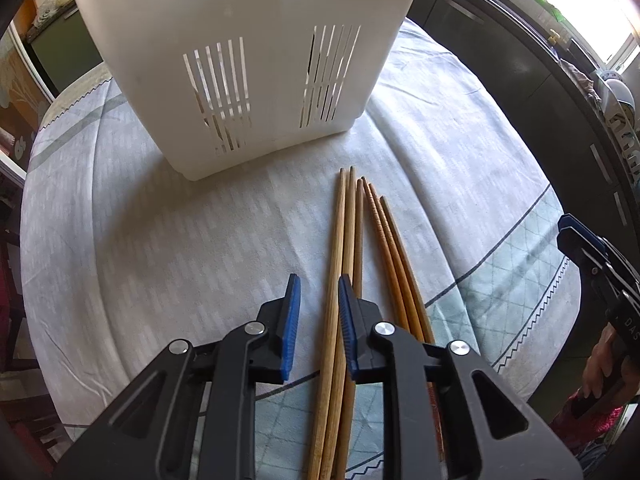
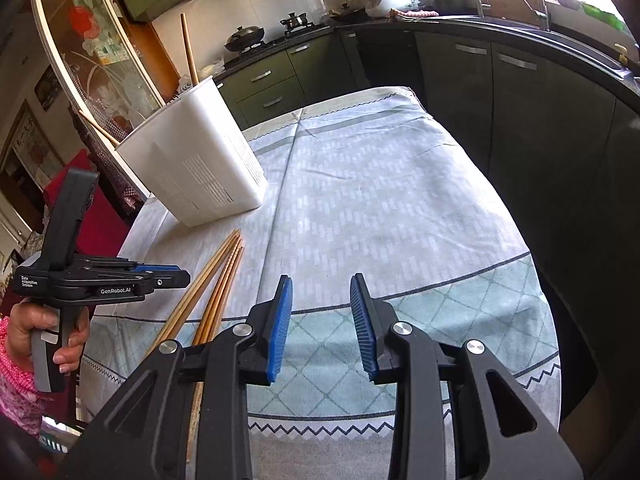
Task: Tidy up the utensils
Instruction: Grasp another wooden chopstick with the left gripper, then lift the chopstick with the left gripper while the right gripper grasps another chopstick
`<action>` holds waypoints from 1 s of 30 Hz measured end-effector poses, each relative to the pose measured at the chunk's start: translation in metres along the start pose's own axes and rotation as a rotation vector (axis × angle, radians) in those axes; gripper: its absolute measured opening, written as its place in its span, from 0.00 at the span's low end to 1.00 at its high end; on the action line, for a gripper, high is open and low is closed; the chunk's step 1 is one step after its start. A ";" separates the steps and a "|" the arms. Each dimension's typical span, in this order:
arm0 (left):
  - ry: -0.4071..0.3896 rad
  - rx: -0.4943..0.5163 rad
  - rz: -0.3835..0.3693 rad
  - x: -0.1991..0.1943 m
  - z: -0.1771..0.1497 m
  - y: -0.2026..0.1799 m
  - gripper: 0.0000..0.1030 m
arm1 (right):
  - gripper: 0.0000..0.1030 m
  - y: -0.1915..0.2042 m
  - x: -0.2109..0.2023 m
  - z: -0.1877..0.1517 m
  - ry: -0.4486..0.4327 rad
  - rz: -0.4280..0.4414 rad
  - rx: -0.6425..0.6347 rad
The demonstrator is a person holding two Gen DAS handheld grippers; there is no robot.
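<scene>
Several wooden chopsticks (image 1: 348,240) lie side by side on the tablecloth, tips toward a white slotted utensil holder (image 1: 240,60). My left gripper (image 1: 319,286) hovers over their near half, narrowly open. One or two sticks show in the gap beside the right pad, and the left pad stands clear of them. In the right wrist view the same chopsticks (image 2: 218,276) lie below the left gripper (image 2: 176,276), and the holder (image 2: 200,160) has two sticks (image 2: 188,48) standing in it. My right gripper (image 2: 322,280) is open over bare cloth, nothing between its fingers.
The table (image 2: 400,184) has a pale green-and-white cloth; its right edge drops toward dark kitchen cabinets (image 2: 520,120). A stove and a rice cooker (image 2: 390,0) sit on the far counter. A hand (image 2: 36,328) holds the left gripper's handle. The right gripper (image 1: 592,256) shows at the left wrist view's edge.
</scene>
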State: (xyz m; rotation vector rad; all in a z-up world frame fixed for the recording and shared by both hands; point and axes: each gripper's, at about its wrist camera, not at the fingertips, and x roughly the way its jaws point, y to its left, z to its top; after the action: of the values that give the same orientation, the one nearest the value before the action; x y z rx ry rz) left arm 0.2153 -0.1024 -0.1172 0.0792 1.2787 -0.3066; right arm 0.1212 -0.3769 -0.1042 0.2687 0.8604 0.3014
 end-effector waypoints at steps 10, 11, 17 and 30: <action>0.018 0.070 0.037 0.013 0.004 -0.018 0.16 | 0.30 -0.003 0.000 0.000 0.004 0.009 0.023; 0.017 0.080 0.048 0.014 0.004 -0.020 0.16 | 0.30 -0.003 0.000 0.000 0.004 0.009 0.025; 0.025 0.124 0.093 0.026 0.013 -0.034 0.13 | 0.30 -0.004 -0.001 -0.001 0.002 0.021 0.032; -0.001 0.015 0.105 0.019 0.005 0.005 0.07 | 0.34 -0.001 0.003 -0.003 0.022 0.040 0.037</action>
State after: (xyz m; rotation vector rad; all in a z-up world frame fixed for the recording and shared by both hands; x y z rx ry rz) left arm 0.2257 -0.1024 -0.1346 0.1587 1.2664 -0.2257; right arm 0.1207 -0.3766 -0.1085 0.3180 0.8836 0.3267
